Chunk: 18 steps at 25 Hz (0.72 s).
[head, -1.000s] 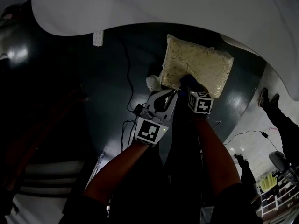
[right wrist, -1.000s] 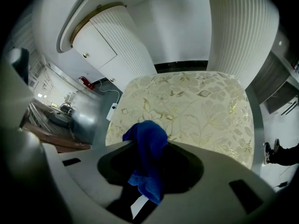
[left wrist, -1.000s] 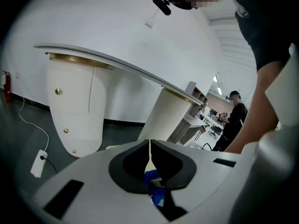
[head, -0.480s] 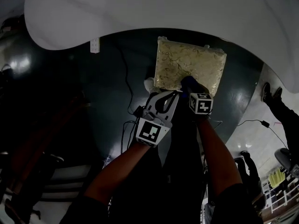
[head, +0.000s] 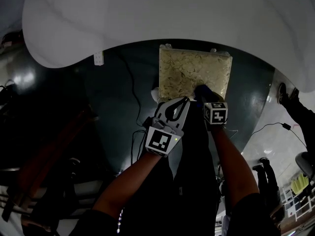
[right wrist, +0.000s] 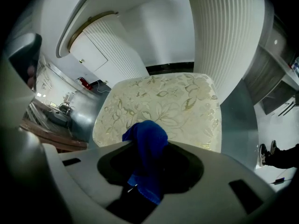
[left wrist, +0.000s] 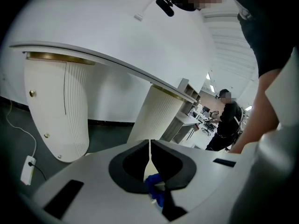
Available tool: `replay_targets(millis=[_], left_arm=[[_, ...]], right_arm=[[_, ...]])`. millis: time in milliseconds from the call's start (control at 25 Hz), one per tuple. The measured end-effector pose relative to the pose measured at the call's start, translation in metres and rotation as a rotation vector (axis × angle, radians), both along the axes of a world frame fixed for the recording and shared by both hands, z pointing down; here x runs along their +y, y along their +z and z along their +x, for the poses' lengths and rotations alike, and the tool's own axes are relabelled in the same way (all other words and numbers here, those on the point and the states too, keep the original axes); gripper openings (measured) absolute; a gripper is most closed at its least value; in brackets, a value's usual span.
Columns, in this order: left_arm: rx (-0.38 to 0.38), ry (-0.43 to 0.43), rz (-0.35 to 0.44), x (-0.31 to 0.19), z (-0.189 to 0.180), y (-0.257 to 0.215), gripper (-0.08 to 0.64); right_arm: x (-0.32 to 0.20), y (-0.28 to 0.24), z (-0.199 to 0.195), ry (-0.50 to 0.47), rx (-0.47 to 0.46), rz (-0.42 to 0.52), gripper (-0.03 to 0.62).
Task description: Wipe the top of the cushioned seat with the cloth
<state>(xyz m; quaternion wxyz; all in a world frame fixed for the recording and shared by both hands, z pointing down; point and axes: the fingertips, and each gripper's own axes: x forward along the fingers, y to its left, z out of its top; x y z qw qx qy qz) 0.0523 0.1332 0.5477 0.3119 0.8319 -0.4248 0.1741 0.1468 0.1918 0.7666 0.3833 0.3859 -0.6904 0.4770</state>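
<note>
Though it fills only the upper part of the head view, the white curved worktop (head: 147,18) is the largest item, carried on ribbed white pedestals (left wrist: 60,111).

Floor (head: 118,107): dark, glossy, lying under everything else.

Cushioned seat (head: 192,73): rectangular, with pale cream fabric in a gold floral pattern. It stands on the floor just below the worktop's edge and beside a ribbed pedestal.

Person in dark clothes (left wrist: 226,120): standing well off in the background.

Left gripper (head: 183,101): held over the floor just beside the seat's near left corner, apart from the fabric. Its jaws are closed to a thin slit, and a small blue scrap shows at their base (what it is cannot be told).

Right gripper (head: 203,95): held at the seat's near edge, with its jaws clamped on the cloth.

Cloth (right wrist: 147,134): deep blue and bunched. It stands up between the right gripper's jaws, over the near edge of the seat top. Whether it touches the fabric cannot be told.

White plug block (left wrist: 28,168): lying on the floor with its cable, near a pedestal.
</note>
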Motion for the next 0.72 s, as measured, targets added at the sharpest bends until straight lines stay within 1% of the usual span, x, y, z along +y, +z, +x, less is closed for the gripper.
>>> replay_targets(millis=[160, 280, 440, 600, 720], left_arm=[[-0.018, 0.025, -0.005, 0.0, 0.007, 0.001, 0.023], [-0.016, 0.026, -0.012, 0.002, 0.012, 0.003, 0.023], [-0.026, 0.049, -0.012, 0.003, 0.021, 0.004, 0.023], [0.014, 0.018, 0.0, 0.004, 0.033, 0.011, 0.023], [0.02, 0.018, 0.0, 0.002, 0.041, 0.016, 0.023]], right_arm=[[-0.005, -0.005, 0.012, -0.038, 0.012, 0.002, 0.163], [-0.005, -0.004, 0.023, -0.035, 0.017, 0.0, 0.164], [-0.008, -0.008, 0.035, -0.044, 0.027, 0.008, 0.164], [-0.008, -0.003, 0.049, -0.034, 0.019, 0.009, 0.164], [-0.008, 0.003, 0.06, -0.015, 0.015, 0.015, 0.164]])
